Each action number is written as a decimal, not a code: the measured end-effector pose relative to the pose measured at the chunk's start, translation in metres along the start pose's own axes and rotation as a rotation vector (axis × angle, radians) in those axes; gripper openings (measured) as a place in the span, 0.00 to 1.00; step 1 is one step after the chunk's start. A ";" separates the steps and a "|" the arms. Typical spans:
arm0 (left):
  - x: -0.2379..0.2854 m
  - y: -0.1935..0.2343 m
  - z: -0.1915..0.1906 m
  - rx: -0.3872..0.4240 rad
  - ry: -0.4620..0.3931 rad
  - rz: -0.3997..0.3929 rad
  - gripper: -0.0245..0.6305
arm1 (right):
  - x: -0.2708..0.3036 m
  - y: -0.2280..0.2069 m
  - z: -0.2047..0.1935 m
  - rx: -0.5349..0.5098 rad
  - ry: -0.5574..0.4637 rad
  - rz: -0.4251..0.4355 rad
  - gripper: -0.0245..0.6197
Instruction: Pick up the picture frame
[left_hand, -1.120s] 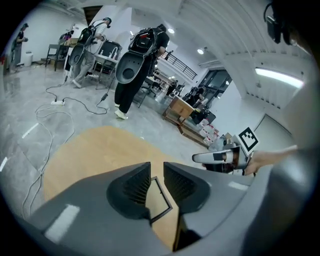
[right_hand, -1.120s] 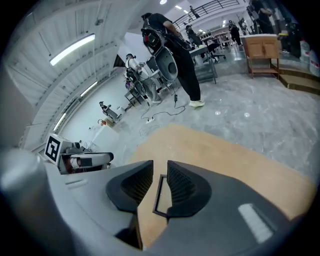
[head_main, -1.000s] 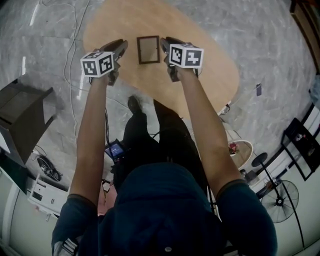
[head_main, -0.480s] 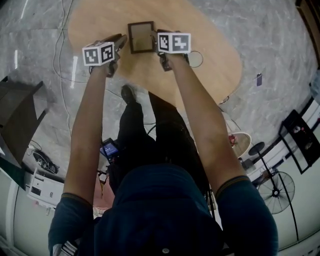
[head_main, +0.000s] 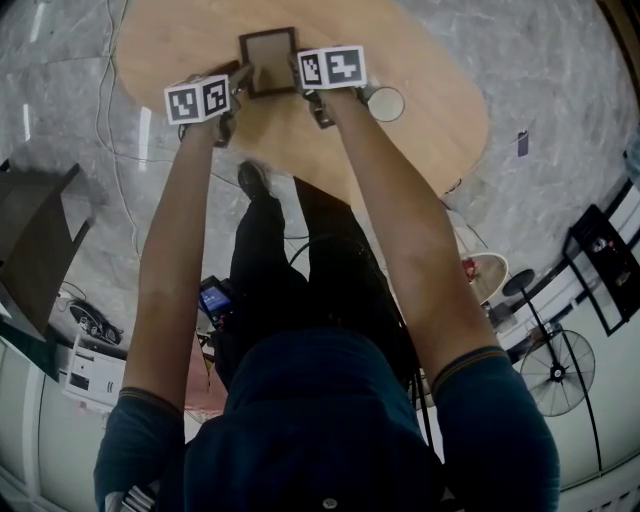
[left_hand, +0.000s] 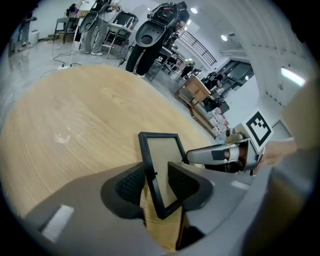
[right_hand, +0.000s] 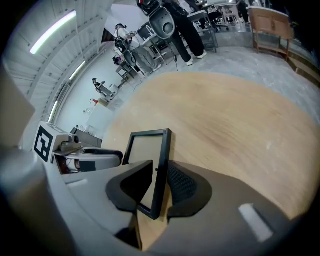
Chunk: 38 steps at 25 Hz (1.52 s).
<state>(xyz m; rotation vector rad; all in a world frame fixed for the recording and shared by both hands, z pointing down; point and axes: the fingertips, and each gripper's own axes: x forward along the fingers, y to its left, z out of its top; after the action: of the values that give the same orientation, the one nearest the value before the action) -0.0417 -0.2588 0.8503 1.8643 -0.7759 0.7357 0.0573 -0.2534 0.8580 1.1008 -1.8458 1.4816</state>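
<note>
A small black picture frame (head_main: 268, 60) with a pale insert lies low over the oval wooden table (head_main: 430, 140), between my two grippers. My left gripper (head_main: 238, 78) is at the frame's left edge; in the left gripper view that edge (left_hand: 150, 170) sits between the jaws, which are opening, and the pads stand a little off it. My right gripper (head_main: 302, 72) is at the right edge. In the right gripper view its pads close on the frame's side rail (right_hand: 161, 165). Each gripper shows in the other's view, the right gripper (left_hand: 220, 155) and the left gripper (right_hand: 87, 159).
A round white-rimmed object (head_main: 385, 103) sits on the table just right of my right gripper. The table's near edge is over the person's legs. On the floor are a dark cabinet (head_main: 30, 230) at the left, a fan (head_main: 555, 370) at the right, and cables.
Both grippers, with the frame between them, moved away from me and down toward the tabletop. The round object has come into view beside the right gripper.
</note>
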 end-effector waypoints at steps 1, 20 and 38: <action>0.001 -0.001 -0.001 -0.004 0.002 -0.004 0.24 | 0.003 0.001 -0.002 -0.004 0.010 0.006 0.16; -0.021 -0.023 0.016 0.030 -0.066 -0.024 0.30 | -0.020 0.027 0.014 -0.101 -0.056 0.013 0.16; -0.129 -0.092 0.137 0.255 -0.314 -0.066 0.29 | -0.138 0.103 0.117 -0.239 -0.391 -0.014 0.16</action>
<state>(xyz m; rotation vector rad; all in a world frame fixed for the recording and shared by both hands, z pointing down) -0.0288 -0.3275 0.6522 2.2607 -0.8425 0.5242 0.0542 -0.3214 0.6617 1.3483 -2.2023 1.0538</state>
